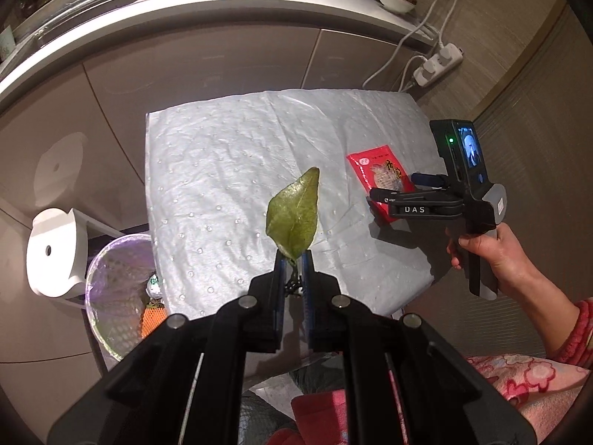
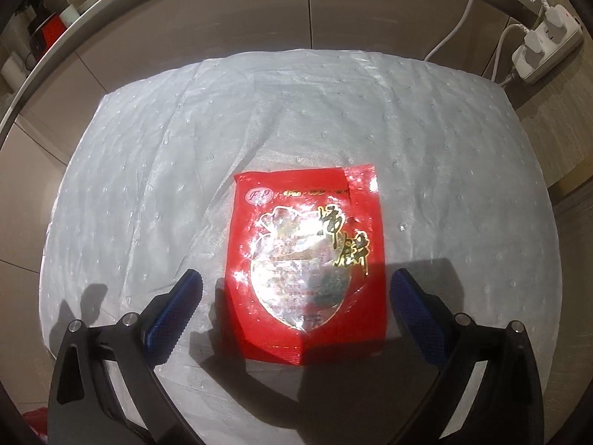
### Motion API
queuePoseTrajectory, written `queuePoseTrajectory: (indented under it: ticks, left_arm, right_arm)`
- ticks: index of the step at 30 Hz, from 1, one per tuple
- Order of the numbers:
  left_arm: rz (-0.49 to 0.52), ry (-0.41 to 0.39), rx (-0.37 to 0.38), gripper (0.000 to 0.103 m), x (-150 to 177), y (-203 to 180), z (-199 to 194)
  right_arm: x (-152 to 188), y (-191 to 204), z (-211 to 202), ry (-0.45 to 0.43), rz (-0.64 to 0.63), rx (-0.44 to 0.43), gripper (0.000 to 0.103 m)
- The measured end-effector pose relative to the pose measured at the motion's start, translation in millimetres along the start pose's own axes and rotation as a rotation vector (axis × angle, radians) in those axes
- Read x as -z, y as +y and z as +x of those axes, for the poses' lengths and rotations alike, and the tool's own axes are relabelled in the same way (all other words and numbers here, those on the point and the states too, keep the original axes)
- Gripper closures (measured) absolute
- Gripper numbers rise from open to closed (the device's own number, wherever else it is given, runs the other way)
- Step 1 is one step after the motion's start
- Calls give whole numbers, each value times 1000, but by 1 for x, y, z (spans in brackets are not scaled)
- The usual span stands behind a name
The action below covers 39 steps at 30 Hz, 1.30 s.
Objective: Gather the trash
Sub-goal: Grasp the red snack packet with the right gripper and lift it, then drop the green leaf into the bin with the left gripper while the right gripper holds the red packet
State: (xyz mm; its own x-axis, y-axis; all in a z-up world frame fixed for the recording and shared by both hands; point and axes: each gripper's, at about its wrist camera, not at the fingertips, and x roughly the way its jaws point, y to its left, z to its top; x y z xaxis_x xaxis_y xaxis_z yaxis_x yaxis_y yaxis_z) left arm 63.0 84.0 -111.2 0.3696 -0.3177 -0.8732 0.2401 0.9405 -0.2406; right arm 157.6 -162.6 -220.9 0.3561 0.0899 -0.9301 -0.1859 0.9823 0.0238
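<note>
Right tool [image 2: 294, 289] wide open, hovering over the red snack wrapper [image 2: 309, 263] lying flat on the padded bench [image 2: 148, 170], wrapper's long axis running away between the jaws; left tool [image 1: 292, 263], pinched on a green leaf [image 1: 293, 218], sits farther off.

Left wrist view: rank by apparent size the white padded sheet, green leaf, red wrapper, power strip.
1. white padded sheet
2. green leaf, though it is held nearer the camera, so its rank is unsure
3. red wrapper, partly hidden by the right tongs
4. power strip
</note>
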Motion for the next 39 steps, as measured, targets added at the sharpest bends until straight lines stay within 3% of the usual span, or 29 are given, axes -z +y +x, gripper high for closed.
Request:
queuePoseTrajectory:
  ticks: [7, 12, 18, 21, 28, 39]
  left_arm:
    - [-51, -12, -27, 95, 4, 27, -10]
    - [-74, -19, -39, 95, 8, 40, -14]
    - [-105, -28, -50, 95, 12, 57, -19]
    - [-122, -32, -59, 95, 15, 66, -22]
    - [-161, -18, -97, 95, 28, 100, -20]
    - [-218, 66, -154, 95, 68, 162, 15]
  right_arm:
    - [7, 10, 3, 3, -35, 43, 27]
    - [3, 1, -3, -6, 2, 14, 62]
    - [0, -6, -9, -7, 41, -48, 88]
    - [-3, -7, -20, -22, 62, -78, 93]
    - [-7, 22, -66, -92, -14, -106, 93]
    - [-8, 120, -136, -160, -195, -223, 93]
